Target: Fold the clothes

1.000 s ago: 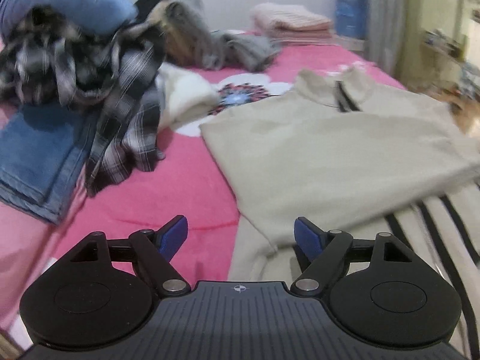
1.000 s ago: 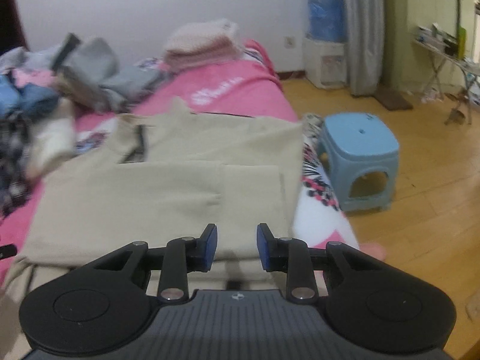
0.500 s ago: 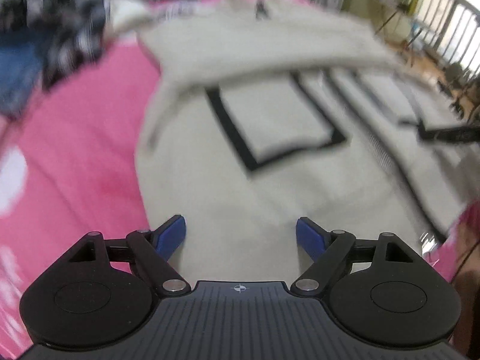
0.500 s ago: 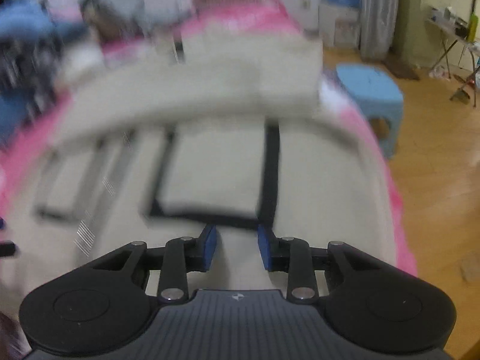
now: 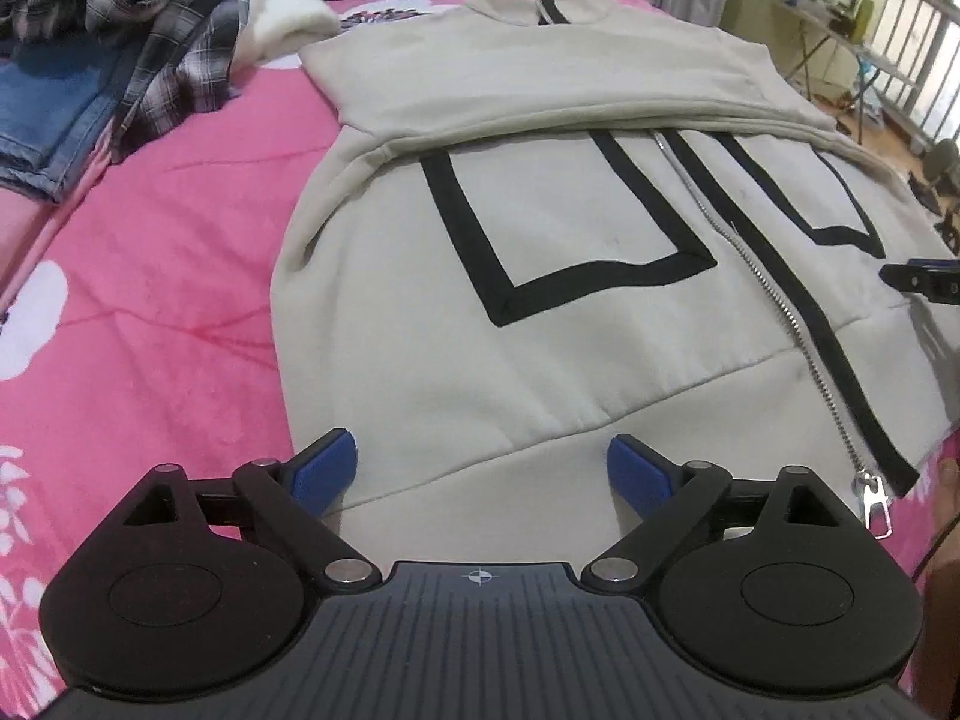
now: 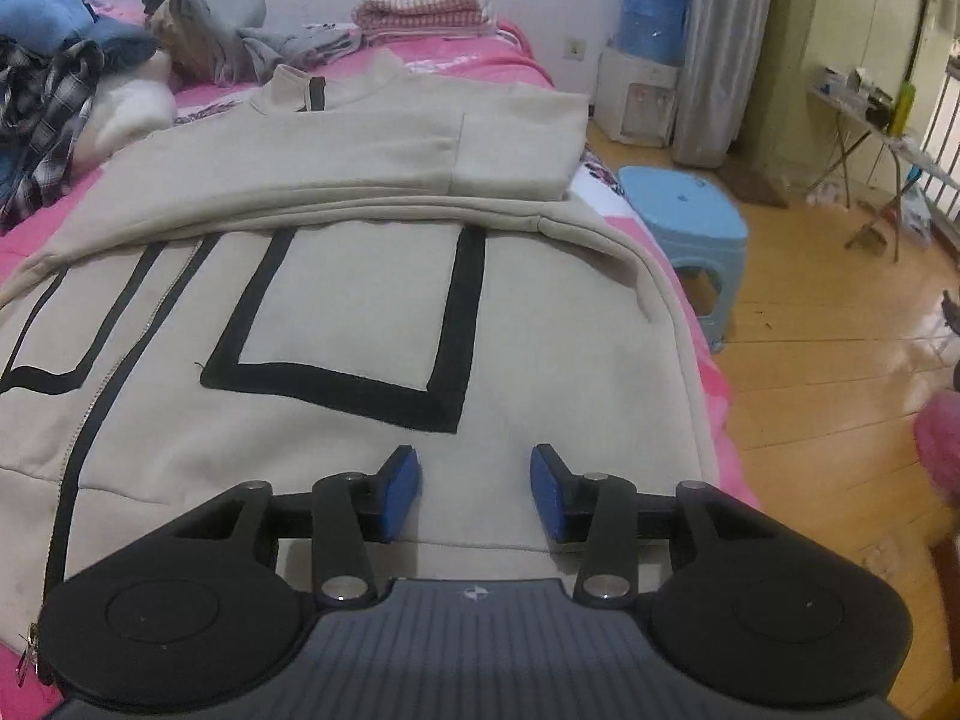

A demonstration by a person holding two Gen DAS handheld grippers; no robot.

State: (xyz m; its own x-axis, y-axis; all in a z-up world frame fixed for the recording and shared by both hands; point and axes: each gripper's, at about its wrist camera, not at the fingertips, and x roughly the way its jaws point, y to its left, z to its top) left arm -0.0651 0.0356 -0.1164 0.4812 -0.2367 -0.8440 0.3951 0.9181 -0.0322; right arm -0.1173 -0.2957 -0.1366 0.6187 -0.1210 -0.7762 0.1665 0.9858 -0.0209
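- Compared with a second earlier, both views had swung down from the far end of the bed to the near hem of the beige zip-up jacket (image 5: 540, 360); I judged that both hands had come to the hem to begin the next fold.
- The left hand-held gripper (image 5: 483, 471) hung over the near left part of the hem, its jaws opening and already wide; beige cloth lay below the gap, but the blue pads (image 5: 327, 468) pressed on nothing.
- The right hand-held gripper (image 6: 475, 489) hung over the near right part of the hem, close to the bed's right edge; its jaws were opening too, moderately apart, wider than a second before, with cloth beneath and nothing pinched.
- The jacket lay flat on the pink bedspread (image 5: 150, 324), hem nearest, collar farthest, with the zipper (image 5: 774, 300) running up its front between black-outlined pocket squares (image 6: 354, 324).
- Both sleeves looked already folded across the chest in a band (image 6: 360, 180), so my reading was that the hem-to-collar fold remained.
- Past the jacket on the left sat unfolded clothes: a plaid shirt (image 5: 168, 18) over blue jeans (image 5: 48, 108).
- At the far end a folded striped stack (image 6: 423, 3) rested by the wall.
- On the wooden floor to the right stood a light-blue stool (image 6: 684, 210).
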